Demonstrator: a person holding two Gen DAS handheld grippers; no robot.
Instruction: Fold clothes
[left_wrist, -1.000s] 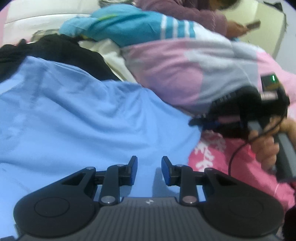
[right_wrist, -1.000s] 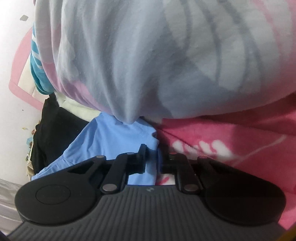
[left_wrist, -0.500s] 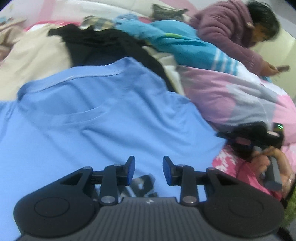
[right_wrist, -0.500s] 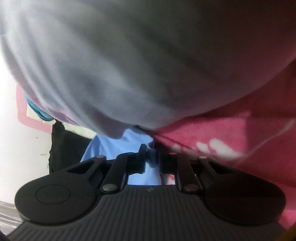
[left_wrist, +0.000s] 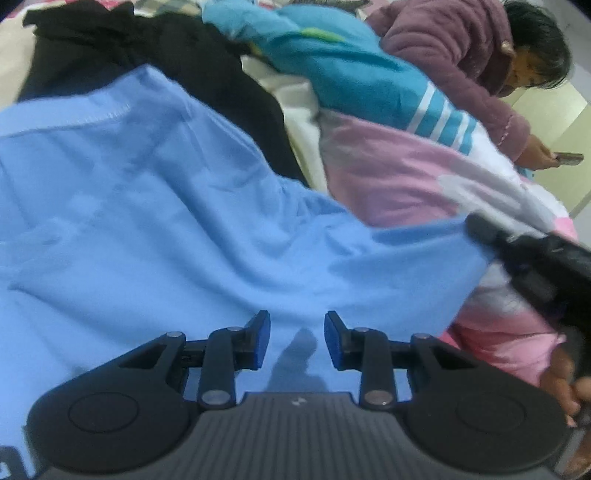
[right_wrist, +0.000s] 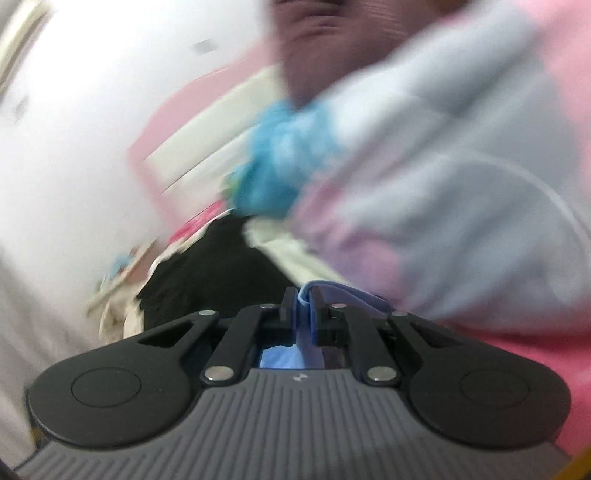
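Left wrist view first: left gripper (left_wrist: 296, 339) parked low over a light blue T-shirt (left_wrist: 155, 229), jaws spread wide, nothing between the blue pads (left_wrist: 258, 341), just shirt fabric underneath. Shirt fills everything ahead and off to the left of the tool, collar seam visible up at the far left. Beyond the shirt, further ahead, a black garment (left_wrist: 155, 62) and a cream-coloured one (left_wrist: 295, 110) next to it. Ahead and to the right, a teal striped top (left_wrist: 354, 74) lying over a pink and grey quilt (left_wrist: 424, 177). Further right and well beyond, a person in a purple jacket (left_wrist: 454, 55) looking down at a phone (left_wrist: 569, 158). Close on the right of the tool, the right gripper (left_wrist: 480, 229) reaching in, tips right at the shirt's stretched-out right corner, fabric pulled taut toward it. Can't quite make out the jaws from this angle.

Right wrist view, very blurry: white wall off to the far left, black garment (right_wrist: 207, 273) ahead-left of the tool, teal top (right_wrist: 284, 173) further ahead, quilt (right_wrist: 461, 192) taking up most of the right side. Right gripper (right_wrist: 303, 310) clamped down on a pinch of the blue T-shirt (right_wrist: 332, 291), a small loop of fabric poking up between the nearly touching jaws, more blue showing below them near the tool body. Pink blanket (right_wrist: 535, 350) lower right, just beside the tool.
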